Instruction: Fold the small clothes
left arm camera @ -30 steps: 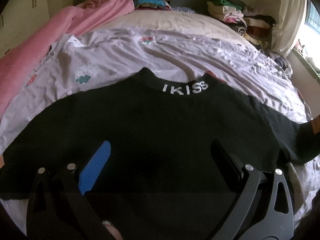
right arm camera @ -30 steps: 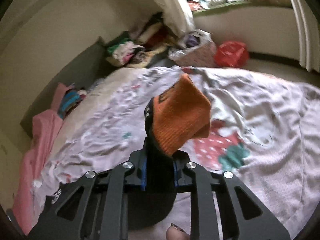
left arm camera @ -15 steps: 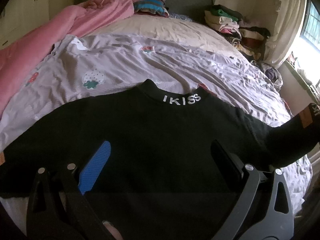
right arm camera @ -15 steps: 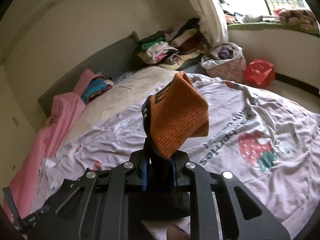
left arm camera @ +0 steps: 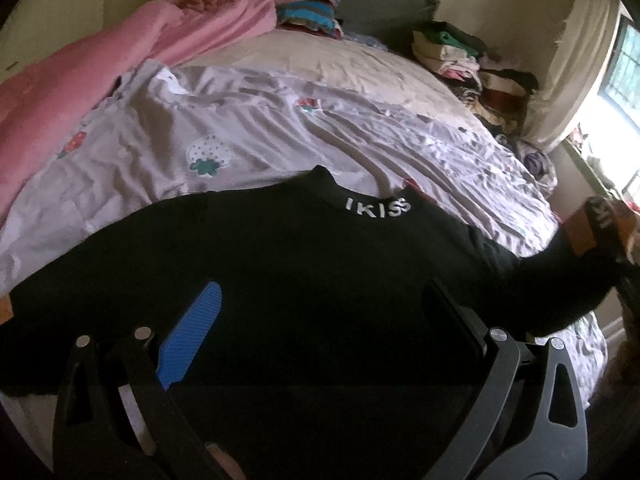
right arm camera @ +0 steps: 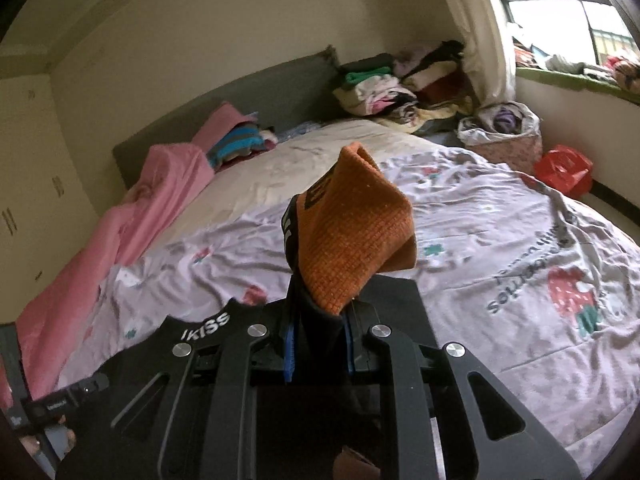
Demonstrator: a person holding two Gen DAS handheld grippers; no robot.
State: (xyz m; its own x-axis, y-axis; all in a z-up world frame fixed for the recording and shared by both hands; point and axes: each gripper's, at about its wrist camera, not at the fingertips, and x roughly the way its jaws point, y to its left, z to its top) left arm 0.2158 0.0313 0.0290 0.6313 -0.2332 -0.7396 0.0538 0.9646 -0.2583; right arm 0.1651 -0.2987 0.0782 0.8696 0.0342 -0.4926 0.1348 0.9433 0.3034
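Note:
A black sweater with "IKISS" on its collar lies spread flat on the bed. My left gripper is open, hovering low over the sweater's lower body, empty. My right gripper is shut on the sweater's right sleeve near its orange cuff, which sticks up above the fingers. The lifted sleeve and cuff also show at the right edge of the left wrist view. The collar shows at the lower left of the right wrist view.
A lilac strawberry-print sheet covers the bed. A pink blanket lies along the left side. Piles of folded clothes sit by the headboard. A bag of clothes and a red bag stand beside the bed.
My right gripper has lifted the sleeve and swung it left, over the sweater body. The left gripper has stayed open over the sweater, tilting slightly.

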